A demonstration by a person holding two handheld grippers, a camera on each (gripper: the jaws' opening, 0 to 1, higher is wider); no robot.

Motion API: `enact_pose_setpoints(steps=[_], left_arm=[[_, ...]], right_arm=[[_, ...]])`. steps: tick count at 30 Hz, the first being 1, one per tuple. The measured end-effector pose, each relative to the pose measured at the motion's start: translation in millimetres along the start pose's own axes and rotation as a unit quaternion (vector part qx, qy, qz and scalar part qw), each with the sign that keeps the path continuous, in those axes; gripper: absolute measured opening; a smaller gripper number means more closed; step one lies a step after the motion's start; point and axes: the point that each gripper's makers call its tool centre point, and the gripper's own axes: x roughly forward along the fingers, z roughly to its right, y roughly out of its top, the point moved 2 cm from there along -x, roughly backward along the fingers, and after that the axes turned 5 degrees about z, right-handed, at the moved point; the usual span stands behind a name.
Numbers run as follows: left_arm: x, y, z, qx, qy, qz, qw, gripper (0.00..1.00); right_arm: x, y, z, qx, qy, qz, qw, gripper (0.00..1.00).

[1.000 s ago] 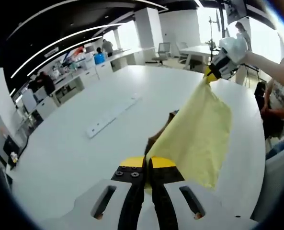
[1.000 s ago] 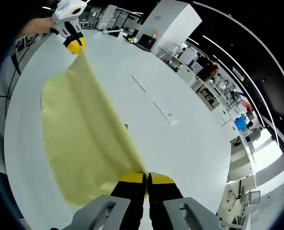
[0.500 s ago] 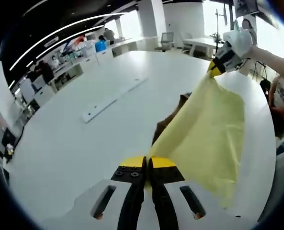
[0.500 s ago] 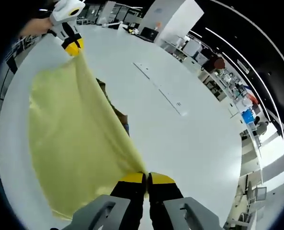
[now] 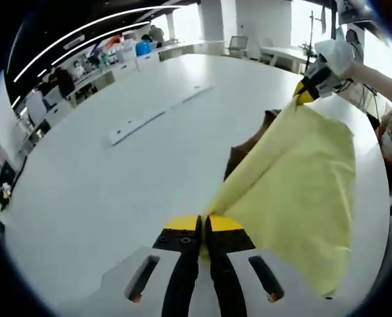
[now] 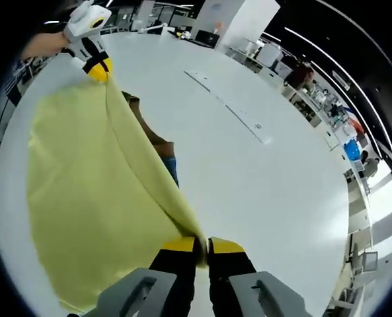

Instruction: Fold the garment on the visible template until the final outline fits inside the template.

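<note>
Yellow cloth, the garment (image 5: 295, 178), hangs stretched between your two grippers above the white table (image 5: 103, 178). Your left gripper (image 5: 203, 224) has its yellow-tipped jaws pressed together on one corner of the fabric, and from there the top edge runs taut up to your right gripper (image 5: 306, 92), which enters the left gripper view from the right and pinches the far corner. In the right gripper view the picture mirrors this: your right gripper (image 6: 203, 246) has its jaws closed on the near corner, and the left gripper (image 6: 98, 69) clamps the other corner at the upper left, held by your hand (image 6: 47, 45). The garment (image 6: 90, 198) drapes down from that taut edge as a broad sheet, its lower part slack toward the table edge. Just beyond the fabric's upper edge a brown shape (image 5: 248, 142) lies on the table, partly hidden by the cloth, with a bit of blue (image 6: 171, 168) beside it in the right gripper view; you cannot tell from here what it is. A long pale strip (image 5: 153, 119) lies flat on the table, well apart from the garment.
</note>
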Motion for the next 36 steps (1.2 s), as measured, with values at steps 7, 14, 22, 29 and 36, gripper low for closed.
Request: enact_pose_setpoints(steps=[7,14,22,29,36], left_arm=[[2.3,-4.7,-1.6,0.001,0.0,-0.004,1.0,0.02],[-8.8,-7.5,-10.1,0.013,0.02,-0.013,0.9996,0.09],[-18.9,-8.3,-2.9,0.031,-0.005,0.01,0.9994,0.14],[-29.2,-7.5,-9.9,0.077,0.025,0.014,0.9966,0.16],[-26.6,-8.2,-1.6,0.098,0.008,0.012,0.9951,0.11]], right_arm=[[3.3,-1.2,2.0,0.024,0.005,0.01,0.9997,0.04],[-4.6,4.6,1.4,0.034,0.012,0.037,0.9987,0.17],[-7.7,21.0,-11.2,0.044,0.038,0.081,0.995,0.34],[-11.1,11.7,-10.1,0.012,0.012,0.063,0.9979,0.34],[-16.6,6.2,-6.7,-0.017,-0.017,0.06,0.9979,0.23]])
